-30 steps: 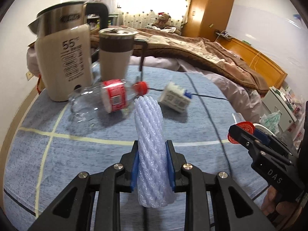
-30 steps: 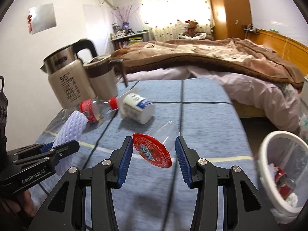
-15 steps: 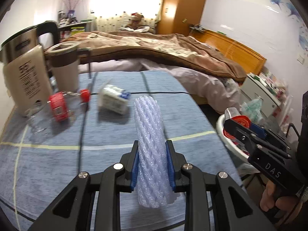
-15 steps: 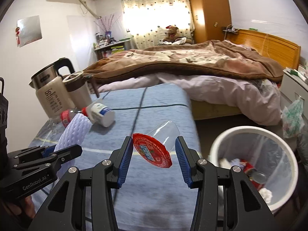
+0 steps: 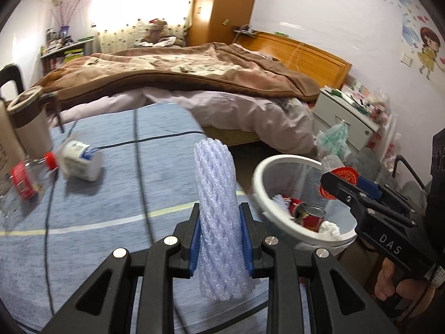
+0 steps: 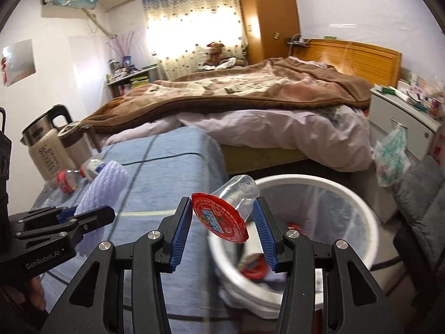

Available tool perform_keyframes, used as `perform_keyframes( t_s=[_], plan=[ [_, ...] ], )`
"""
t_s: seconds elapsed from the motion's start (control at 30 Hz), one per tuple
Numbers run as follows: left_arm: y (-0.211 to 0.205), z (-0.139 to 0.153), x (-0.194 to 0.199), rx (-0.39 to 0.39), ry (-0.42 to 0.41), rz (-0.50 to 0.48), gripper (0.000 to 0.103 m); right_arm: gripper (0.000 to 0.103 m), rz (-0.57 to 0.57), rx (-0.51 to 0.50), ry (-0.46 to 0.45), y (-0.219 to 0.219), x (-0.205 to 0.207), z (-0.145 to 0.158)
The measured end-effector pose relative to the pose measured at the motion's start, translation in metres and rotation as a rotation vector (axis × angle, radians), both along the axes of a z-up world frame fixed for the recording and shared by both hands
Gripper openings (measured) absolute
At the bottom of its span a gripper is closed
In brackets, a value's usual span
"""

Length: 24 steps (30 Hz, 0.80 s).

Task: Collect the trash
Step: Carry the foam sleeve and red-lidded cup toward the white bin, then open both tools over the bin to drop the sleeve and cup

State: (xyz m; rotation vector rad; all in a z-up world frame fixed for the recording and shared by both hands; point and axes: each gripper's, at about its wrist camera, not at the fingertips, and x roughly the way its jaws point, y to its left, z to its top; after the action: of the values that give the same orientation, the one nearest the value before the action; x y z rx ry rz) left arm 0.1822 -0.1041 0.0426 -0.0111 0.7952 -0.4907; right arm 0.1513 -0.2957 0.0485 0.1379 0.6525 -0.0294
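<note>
Cans [image 5: 308, 215] lie in bin [image 5: 267, 172] beside blue table [image 5: 116, 189].

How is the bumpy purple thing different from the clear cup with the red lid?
The foam net sleeve is pale purple, bumpy and upright in the left gripper; the clear cup is smooth, see-through, red-lidded and tilted in the right gripper. Both are gripped trash near the white bin.

Pale lilac foam net sleeve [image 5: 216, 217], upright, pinched between blue pads. Clear plastic cup [image 6: 235, 204] with red foil lid, tilted, held above white trash bin [image 6: 358, 211].
</note>
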Motion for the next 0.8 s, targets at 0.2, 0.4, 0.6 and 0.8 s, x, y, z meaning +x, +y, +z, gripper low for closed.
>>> perform_keyframes(
  t_s=[0.2,0.4,0.6,0.8],
  plan=[
    [-0.037,-0.001,-0.001,0.006,0.007,-0.052,0.027,0.047,-0.044,0.0,0.018,-0.034,-0.006,-0.004],
    [-0.071,-0.007,0.0,0.018,0.026,-0.108,0.027,0.047,-0.077,-0.008,0.054,-0.059,-0.009,-0.016],
    [-0.099,-0.017,-0.001,0.032,0.053,-0.152,0.027,0.047,-0.101,-0.015,0.094,-0.082,-0.009,-0.027],
    [-0.11,-0.024,0.0,0.04,0.069,-0.161,0.028,0.047,-0.117,-0.01,0.121,-0.096,-0.008,-0.036]
  ],
)
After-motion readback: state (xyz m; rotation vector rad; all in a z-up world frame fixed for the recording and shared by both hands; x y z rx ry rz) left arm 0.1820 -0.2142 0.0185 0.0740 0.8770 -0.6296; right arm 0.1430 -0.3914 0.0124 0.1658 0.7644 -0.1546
